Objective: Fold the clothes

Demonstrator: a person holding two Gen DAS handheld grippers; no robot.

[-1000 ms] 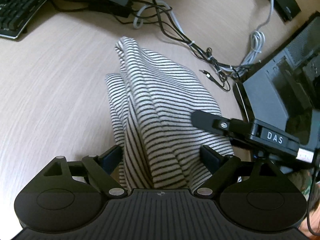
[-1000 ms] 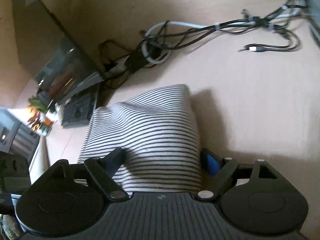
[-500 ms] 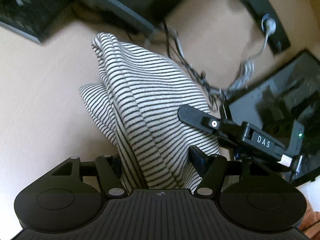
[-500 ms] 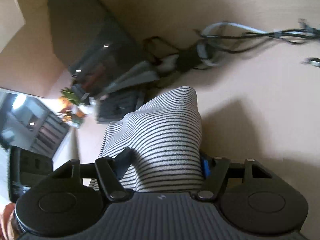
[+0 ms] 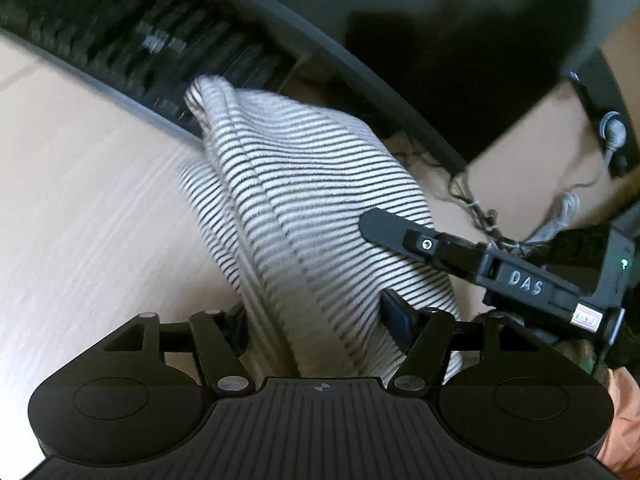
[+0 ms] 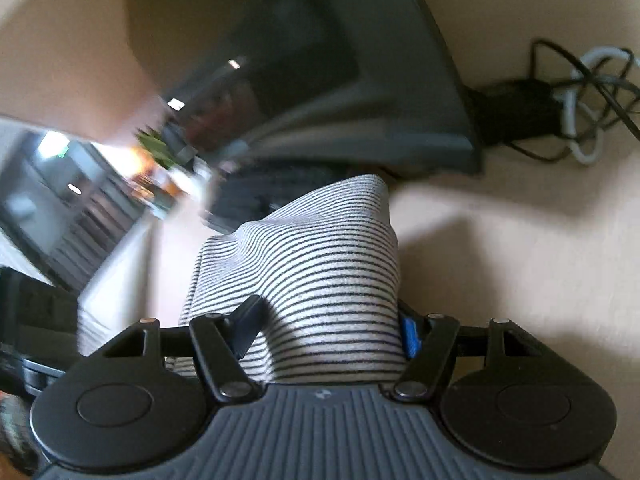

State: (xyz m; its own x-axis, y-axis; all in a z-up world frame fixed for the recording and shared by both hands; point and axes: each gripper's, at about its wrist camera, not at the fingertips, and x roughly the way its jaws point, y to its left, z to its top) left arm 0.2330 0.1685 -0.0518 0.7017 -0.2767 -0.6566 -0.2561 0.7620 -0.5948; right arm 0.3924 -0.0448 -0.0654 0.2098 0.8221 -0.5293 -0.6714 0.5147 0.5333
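1. Risk, slip: the left tongs (image 5: 316, 320) gripped a bunch of the black-and-white striped knit garment (image 5: 304, 200), but their jaws were opening slightly. The pads looked to be pressing the cloth. Any further widening could drop that end and undo the fold.
2. Risk, skew: the right tongs (image 6: 328, 320) were clenched on a second bunch of the garment just beside the first. With 1 hold looser than the other, the layers could shear and land crooked.
3. Risk, snag: the garment's far tip lay in front of the black computer keyboard (image 5: 120, 40). The tangle of black and white cables (image 6: 580, 100) was near. A low carry could drag cloth across either.
4. Appearance: the garment was gathered in several soft layers with rounded ridges, held between the 2 tongs over the pale wood-grain desk (image 5: 80, 220). I could not tell whether its tip touched anything, because the views were blurred.
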